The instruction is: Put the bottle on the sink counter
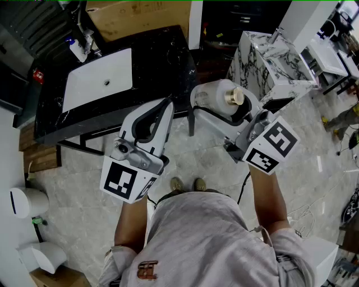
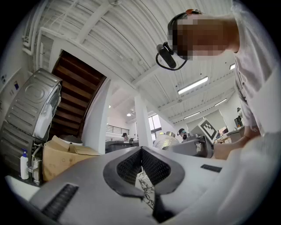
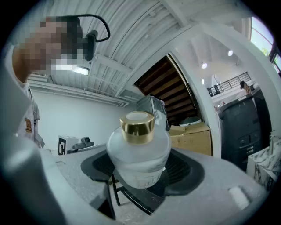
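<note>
A frosted white bottle (image 1: 217,96) with a gold cap (image 1: 235,96) sits between the jaws of my right gripper (image 1: 220,107), which is shut on it and held up above the floor. In the right gripper view the bottle (image 3: 138,156) stands cap up, with the dark pads (image 3: 186,169) pressed on both its sides. My left gripper (image 1: 167,104) is raised beside it, shut and empty, and its jaws meet in the left gripper view (image 2: 141,151). The black sink counter (image 1: 157,61) with a white basin (image 1: 98,84) lies ahead to the left, beyond both grippers.
A plastic bottle (image 1: 78,49) stands at the counter's far left corner by the tap. A marble-patterned cabinet (image 1: 269,61) is ahead on the right, with a cardboard box (image 1: 137,17) behind the counter. White fixtures (image 1: 25,202) stand on the floor at the left and cables (image 1: 311,207) lie at the right.
</note>
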### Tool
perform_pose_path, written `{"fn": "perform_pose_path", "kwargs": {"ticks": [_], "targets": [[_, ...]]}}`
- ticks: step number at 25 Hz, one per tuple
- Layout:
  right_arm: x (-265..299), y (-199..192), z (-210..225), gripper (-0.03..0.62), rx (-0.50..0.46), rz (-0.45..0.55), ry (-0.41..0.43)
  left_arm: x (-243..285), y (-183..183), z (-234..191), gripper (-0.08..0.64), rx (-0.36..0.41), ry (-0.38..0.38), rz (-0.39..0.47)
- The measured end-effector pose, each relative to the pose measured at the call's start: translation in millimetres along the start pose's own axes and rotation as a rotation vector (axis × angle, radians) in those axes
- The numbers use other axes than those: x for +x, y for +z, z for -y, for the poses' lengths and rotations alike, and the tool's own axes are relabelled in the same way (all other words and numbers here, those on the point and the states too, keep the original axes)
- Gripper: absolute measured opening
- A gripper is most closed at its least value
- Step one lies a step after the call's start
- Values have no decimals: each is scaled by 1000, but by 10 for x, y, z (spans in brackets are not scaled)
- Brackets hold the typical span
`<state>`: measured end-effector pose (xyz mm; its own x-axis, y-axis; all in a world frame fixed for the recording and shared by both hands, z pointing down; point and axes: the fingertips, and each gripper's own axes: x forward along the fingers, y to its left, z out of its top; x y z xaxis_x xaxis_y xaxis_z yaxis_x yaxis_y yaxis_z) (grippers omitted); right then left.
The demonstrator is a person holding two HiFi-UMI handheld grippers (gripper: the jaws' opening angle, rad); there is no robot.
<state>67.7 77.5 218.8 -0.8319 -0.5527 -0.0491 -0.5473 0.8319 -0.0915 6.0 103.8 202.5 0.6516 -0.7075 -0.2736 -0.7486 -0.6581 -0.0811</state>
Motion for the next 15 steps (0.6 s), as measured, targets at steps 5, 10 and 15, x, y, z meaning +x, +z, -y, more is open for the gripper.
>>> {"fn": "perform_pose_path", "kwargs": {"ticks": [5, 10, 15], "targets": [[49, -2, -9, 330, 6, -2, -1, -29, 1, -65, 0, -4, 6, 6], [92, -28, 5, 330, 0, -6, -23, -66, -8, -153, 0, -5, 7, 5], [177, -58, 16, 330, -5, -12, -45, -115, -29, -284, 0, -4, 7, 3]]}}
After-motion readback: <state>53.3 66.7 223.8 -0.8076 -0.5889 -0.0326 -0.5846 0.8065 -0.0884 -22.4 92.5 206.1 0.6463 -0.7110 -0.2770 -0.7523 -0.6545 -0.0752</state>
